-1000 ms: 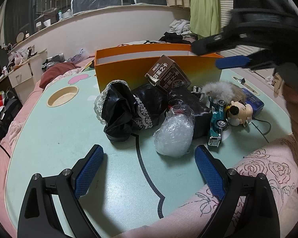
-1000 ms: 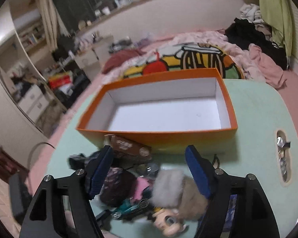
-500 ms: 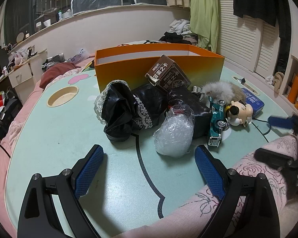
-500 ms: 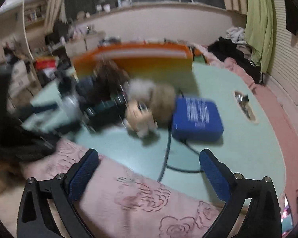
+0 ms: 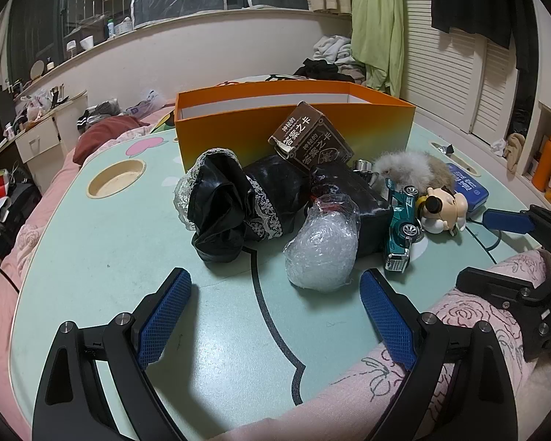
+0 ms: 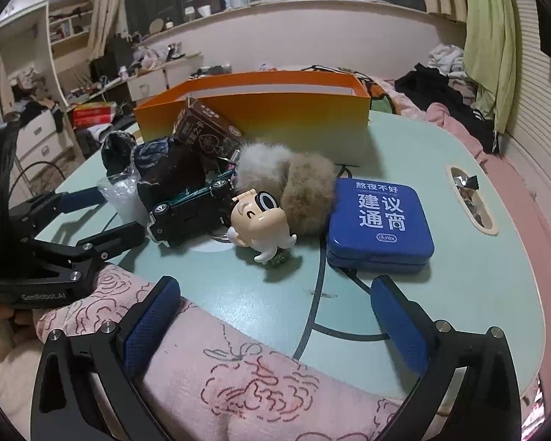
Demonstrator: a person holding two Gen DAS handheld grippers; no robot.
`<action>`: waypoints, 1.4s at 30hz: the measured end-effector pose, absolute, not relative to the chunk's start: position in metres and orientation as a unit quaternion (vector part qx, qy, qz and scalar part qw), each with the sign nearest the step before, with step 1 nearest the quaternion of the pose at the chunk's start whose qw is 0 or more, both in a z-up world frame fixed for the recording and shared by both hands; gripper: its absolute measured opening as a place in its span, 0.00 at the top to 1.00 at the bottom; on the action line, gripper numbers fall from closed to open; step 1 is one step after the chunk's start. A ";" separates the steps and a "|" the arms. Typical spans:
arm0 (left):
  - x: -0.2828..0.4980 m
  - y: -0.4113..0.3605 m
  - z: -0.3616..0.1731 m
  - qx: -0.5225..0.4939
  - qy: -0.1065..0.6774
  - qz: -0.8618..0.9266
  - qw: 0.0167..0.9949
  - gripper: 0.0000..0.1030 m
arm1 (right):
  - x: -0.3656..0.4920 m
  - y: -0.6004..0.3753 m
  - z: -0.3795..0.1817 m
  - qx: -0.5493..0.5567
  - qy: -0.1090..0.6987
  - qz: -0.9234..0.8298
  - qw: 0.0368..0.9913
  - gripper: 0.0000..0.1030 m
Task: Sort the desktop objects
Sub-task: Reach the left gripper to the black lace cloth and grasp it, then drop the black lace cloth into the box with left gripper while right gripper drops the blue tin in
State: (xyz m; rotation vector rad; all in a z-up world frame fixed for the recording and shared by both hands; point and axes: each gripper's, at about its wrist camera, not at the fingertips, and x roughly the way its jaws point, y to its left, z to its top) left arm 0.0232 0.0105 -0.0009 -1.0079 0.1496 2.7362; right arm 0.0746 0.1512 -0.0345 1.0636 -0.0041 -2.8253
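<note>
At the near edge of the pale green tabletop (image 6: 440,169), over the pink rose-print blanket (image 6: 260,378): your two grippers, both released and carrying nothing. The right gripper (image 6: 275,316) has just been opening, with nothing between its pads; the left gripper (image 5: 275,312) stands wide and idle.

Item 1, just beyond the left gripper: a clear crumpled plastic wrap bundle (image 5: 321,253).

Item 2, just beyond the right gripper: a flat blue metal tin with white lettering (image 6: 380,220), lying over a dark cable.

Item 3, beside the tin: a cream plastic cartoon figurine (image 6: 260,224), touching a teal die-cast toy car (image 6: 191,209) lying on its side.

Item 4, behind these: a grey and tan fur pompom (image 6: 290,180), a black satin cloth with white lace trim (image 5: 231,205), and a brown printed card box (image 5: 312,139) leaning on the pile.

Item 5, farthest on the table: an open orange cardboard box with white lining (image 5: 294,114). What lies on its floor is hidden.

Step in hand: likely the start of a pick, nothing yet gripped. Your next move probably calls for lowering one gripper around a loose outer item, such as the tin or the bundle, closing, then carrying it to the orange box.

Surround: a cluttered bedroom, with a green garment hanging at right and shelves at left.
</note>
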 end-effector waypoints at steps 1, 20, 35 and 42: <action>0.023 0.010 -0.001 -0.343 0.051 0.931 0.110 0.10 | 0.076 0.152 -0.035 0.348 -0.003 -0.936 0.061 0.00; 0.031 0.001 0.008 -0.321 0.024 0.939 0.120 0.10 | 0.082 0.154 -0.034 0.333 -0.011 -0.941 0.063 0.00; -0.021 -0.030 0.045 -0.329 -0.045 0.935 0.128 0.30 | 0.083 0.156 -0.033 0.331 -0.016 -0.941 0.064 0.00; -0.044 -0.012 0.015 -0.397 -0.013 0.909 0.127 0.62 | 0.096 0.182 -0.019 0.290 -0.074 -0.953 0.039 0.00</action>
